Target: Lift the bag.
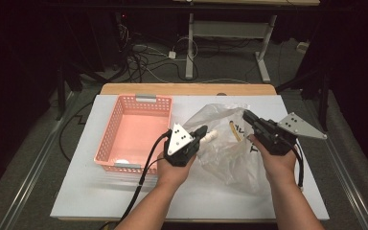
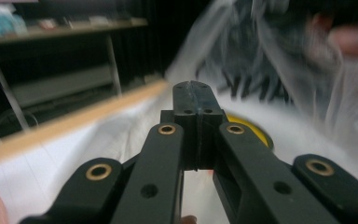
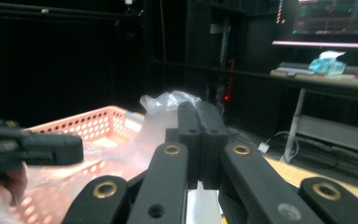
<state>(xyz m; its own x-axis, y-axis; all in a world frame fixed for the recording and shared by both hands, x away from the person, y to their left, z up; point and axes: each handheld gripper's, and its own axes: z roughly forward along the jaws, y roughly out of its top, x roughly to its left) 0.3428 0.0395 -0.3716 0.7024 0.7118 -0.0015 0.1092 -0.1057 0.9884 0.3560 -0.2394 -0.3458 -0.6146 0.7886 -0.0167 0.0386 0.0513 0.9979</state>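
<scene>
Left gripper (image 1: 202, 131): jaws together, pinching the clear plastic bag (image 1: 223, 143).
Right gripper (image 1: 247, 116): jaws together on the bag's far edge.
Pink basket (image 1: 106, 138): on the counter (image 1: 76, 187), left of the bag.

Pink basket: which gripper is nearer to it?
Left. The left gripper hangs just beside the pink basket; the right gripper is farther off, across the plastic bag.

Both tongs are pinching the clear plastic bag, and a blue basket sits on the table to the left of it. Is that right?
Not quite: the basket is pink, not blue, as the high view shows. The rest stands: the left tongs and right tongs pinch the clear plastic bag, with the basket left of it on the table.
</scene>
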